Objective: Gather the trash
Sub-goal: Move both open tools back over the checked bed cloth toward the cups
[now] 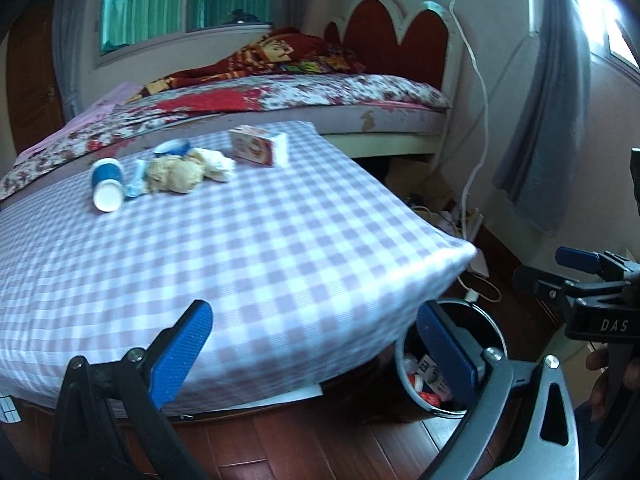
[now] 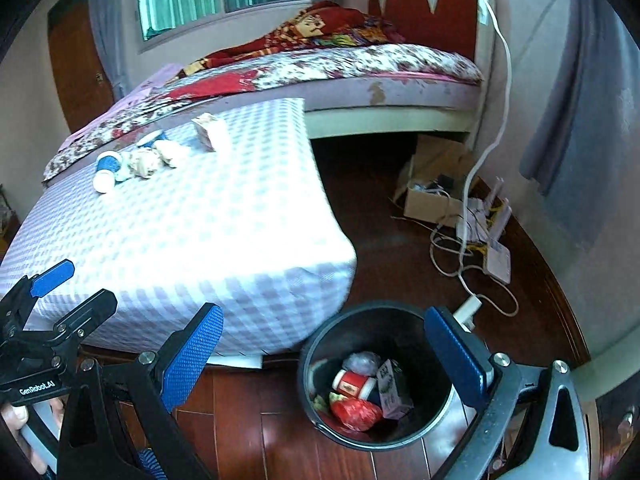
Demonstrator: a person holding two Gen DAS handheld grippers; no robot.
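Observation:
On the far-left part of the checked tablecloth point(image 1: 280, 248) lies trash: a tipped blue-and-white paper cup point(image 1: 107, 186), crumpled paper balls point(image 1: 176, 175), and a small red-and-white carton point(image 1: 259, 146). The right wrist view shows the same cup point(image 2: 106, 170), paper point(image 2: 146, 162) and carton point(image 2: 210, 130). A black bin point(image 2: 376, 328) stands on the floor by the table corner, holding a red-and-white cup point(image 2: 354, 385), a red wrapper point(image 2: 356, 414) and a small box. My left gripper point(image 1: 314, 356) is open and empty above the table's near edge. My right gripper point(image 2: 326, 360) is open and empty above the bin.
A bed point(image 1: 300, 92) with floral sheets stands behind the table. A cardboard box point(image 2: 430, 196), cables and a power strip point(image 2: 498, 260) lie on the wooden floor near the wall. Grey curtain point(image 1: 552, 120) hangs at right. A hand point(image 2: 16, 420) holds the left gripper.

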